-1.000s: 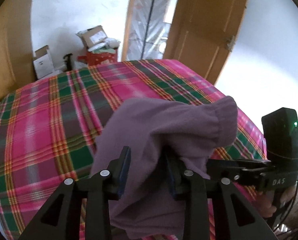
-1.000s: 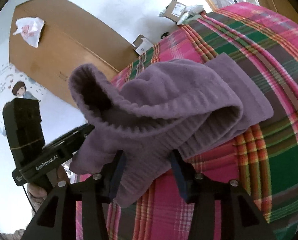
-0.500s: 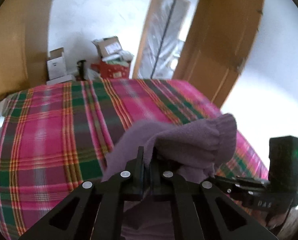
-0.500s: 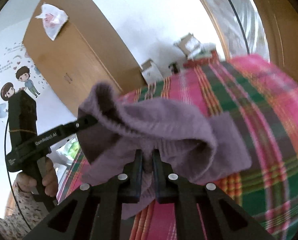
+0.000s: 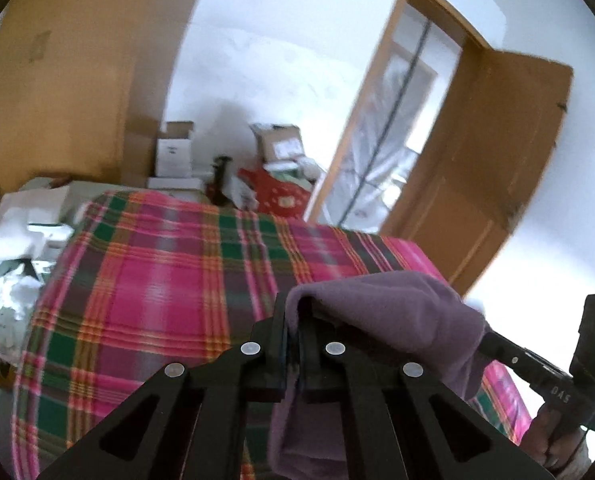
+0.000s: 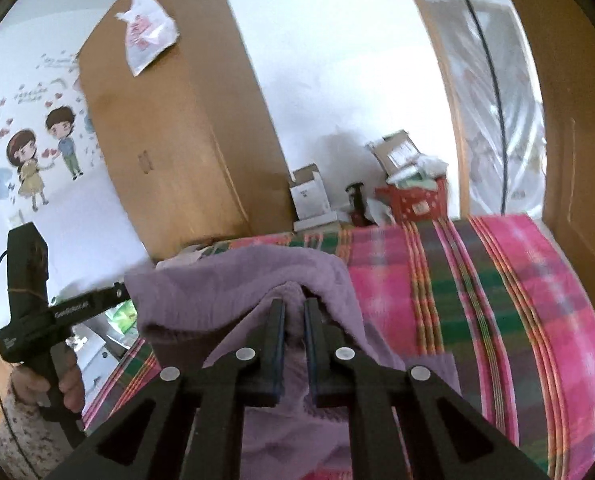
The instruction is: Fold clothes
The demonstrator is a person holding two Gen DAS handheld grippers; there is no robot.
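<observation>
Plaid bedding (image 5: 145,280) covered the bed, with a wardrobe (image 6: 177,128), boxes (image 5: 173,152) and an open door (image 5: 489,152) behind it. Above the bed, the purple garment (image 5: 397,308) hung between both tools: the left hand-held gripper (image 5: 294,340) was clenched on one fold of it, and the right hand-held gripper (image 6: 294,336) was clamped on another, each held by a hand (image 6: 63,380).
</observation>
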